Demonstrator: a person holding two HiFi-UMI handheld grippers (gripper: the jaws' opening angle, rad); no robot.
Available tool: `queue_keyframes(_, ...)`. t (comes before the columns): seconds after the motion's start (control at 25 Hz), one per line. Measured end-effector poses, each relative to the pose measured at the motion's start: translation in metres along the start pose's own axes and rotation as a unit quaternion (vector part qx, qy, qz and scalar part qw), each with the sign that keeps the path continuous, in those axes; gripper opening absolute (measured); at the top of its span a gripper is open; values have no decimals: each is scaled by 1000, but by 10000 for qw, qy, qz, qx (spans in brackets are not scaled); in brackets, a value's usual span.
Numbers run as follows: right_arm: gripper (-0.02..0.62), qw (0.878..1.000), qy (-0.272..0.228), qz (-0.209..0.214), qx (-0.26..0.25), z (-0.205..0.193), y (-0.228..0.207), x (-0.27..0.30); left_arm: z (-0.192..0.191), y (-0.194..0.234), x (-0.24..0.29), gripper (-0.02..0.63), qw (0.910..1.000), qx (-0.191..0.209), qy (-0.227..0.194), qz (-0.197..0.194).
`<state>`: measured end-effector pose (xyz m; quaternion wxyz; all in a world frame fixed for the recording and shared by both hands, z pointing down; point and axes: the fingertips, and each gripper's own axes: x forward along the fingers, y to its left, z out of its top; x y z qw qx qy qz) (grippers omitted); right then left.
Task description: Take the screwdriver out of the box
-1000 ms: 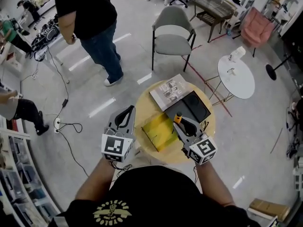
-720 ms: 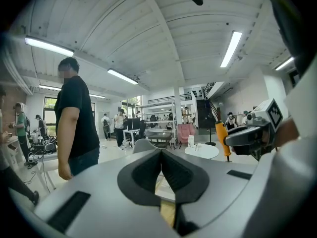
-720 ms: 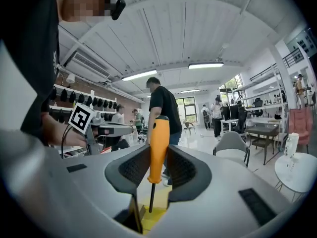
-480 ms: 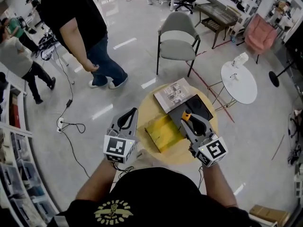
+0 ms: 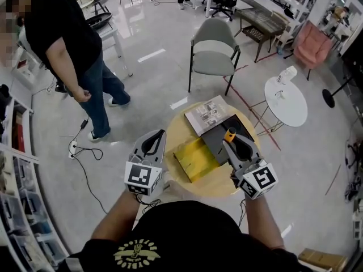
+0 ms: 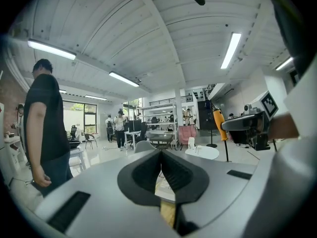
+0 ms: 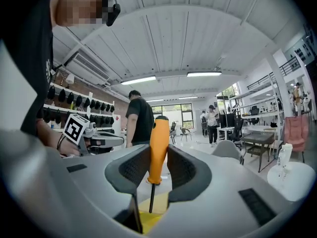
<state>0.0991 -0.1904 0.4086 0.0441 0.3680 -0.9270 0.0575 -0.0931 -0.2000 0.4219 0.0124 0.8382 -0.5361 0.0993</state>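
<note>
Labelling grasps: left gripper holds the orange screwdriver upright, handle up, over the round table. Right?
No: it's the right gripper that holds the orange screwdriver upright, handle up, over the round table. The right gripper view shows its jaws clamped on the handle.

Bright, even indoor light falls from long ceiling strip lights (image 6: pixel 233 49) above the left gripper (image 6: pixel 161 155) and the right gripper (image 7: pixel 158 152), so shadows are faint and soft-edged. The polished floor (image 5: pixel 148 55) beyond the left gripper carries pale streaks of glare. Both gripper views bow strongly and go black at the corners. Their near grey bodies look soft, while the orange screwdriver (image 7: pixel 158 142) handle between the right jaws is fairly crisp.
</note>
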Motion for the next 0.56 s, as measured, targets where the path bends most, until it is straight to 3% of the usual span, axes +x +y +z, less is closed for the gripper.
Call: queue_keyframes(0.56,121,9999,-39,117,41,0,1,-8,-4,-13,-8,17,9999,20,82,88)
